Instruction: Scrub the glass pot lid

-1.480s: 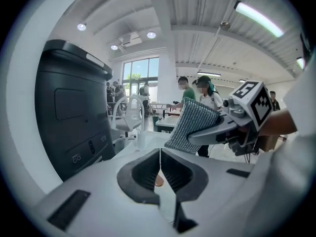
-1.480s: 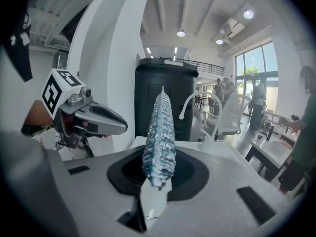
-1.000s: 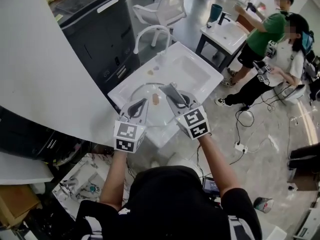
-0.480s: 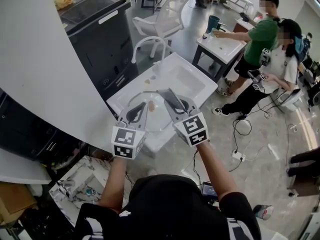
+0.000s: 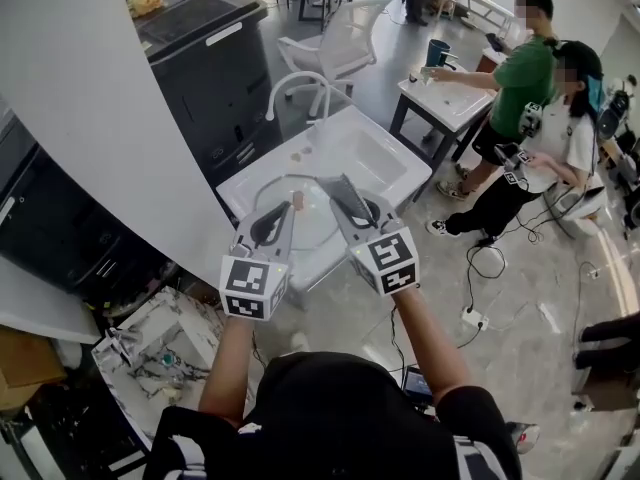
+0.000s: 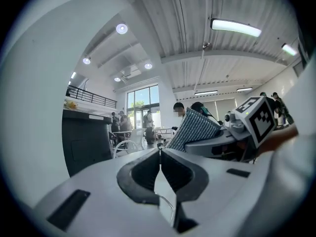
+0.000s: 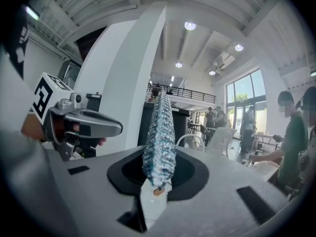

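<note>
Left tongs (image 6: 159,157): closed tight on the rim of the lid (image 5: 312,226); only a thin pale sliver shows between them. They hold the lid up over the near end of the sink (image 5: 385,158), its knob (image 5: 297,200) just beside the tong tips.

Right tongs (image 7: 157,181): closed on a speckled blue-grey pad (image 7: 159,132), which stands upright out of them, just right of the lid. Contact between pad and glass cannot be told.

Tap (image 5: 300,80): at the sink's far left.
</note>
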The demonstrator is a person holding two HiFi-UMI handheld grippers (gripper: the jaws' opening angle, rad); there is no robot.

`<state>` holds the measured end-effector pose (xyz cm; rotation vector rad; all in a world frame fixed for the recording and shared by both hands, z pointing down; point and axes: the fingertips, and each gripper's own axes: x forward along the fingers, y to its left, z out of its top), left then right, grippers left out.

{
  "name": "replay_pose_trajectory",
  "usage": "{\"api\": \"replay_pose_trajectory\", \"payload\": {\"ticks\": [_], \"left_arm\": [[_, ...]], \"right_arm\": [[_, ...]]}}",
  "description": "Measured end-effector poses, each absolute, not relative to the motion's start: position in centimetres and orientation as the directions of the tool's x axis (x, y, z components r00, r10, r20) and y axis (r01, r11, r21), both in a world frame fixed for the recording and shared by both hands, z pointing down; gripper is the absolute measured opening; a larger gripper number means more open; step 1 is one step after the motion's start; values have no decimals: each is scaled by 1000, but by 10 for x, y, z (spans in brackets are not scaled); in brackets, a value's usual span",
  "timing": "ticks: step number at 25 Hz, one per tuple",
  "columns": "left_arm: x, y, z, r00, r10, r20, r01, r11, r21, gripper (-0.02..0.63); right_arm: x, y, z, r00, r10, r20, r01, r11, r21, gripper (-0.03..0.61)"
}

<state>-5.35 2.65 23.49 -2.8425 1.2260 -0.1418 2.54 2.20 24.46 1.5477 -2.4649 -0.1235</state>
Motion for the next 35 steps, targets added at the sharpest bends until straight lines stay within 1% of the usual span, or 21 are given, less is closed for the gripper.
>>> {"api": "replay_pose_trajectory", "payload": {"ticks": [11, 21, 35], "left_arm": [[-56, 101, 218, 641, -767, 24, -764, -641, -77, 9], [-42, 165, 213, 633, -774, 2, -770, -630, -96, 9], [-32, 197, 217, 627, -779, 4, -775, -624, -101, 9]], "right_arm": [[26, 95, 234, -458, -880, 124, -860, 474, 191, 67], [39, 158, 230, -464, -880, 101, -857, 475, 198, 67], [52, 195, 229, -464, -882, 86, -858, 471, 207, 67]]}}
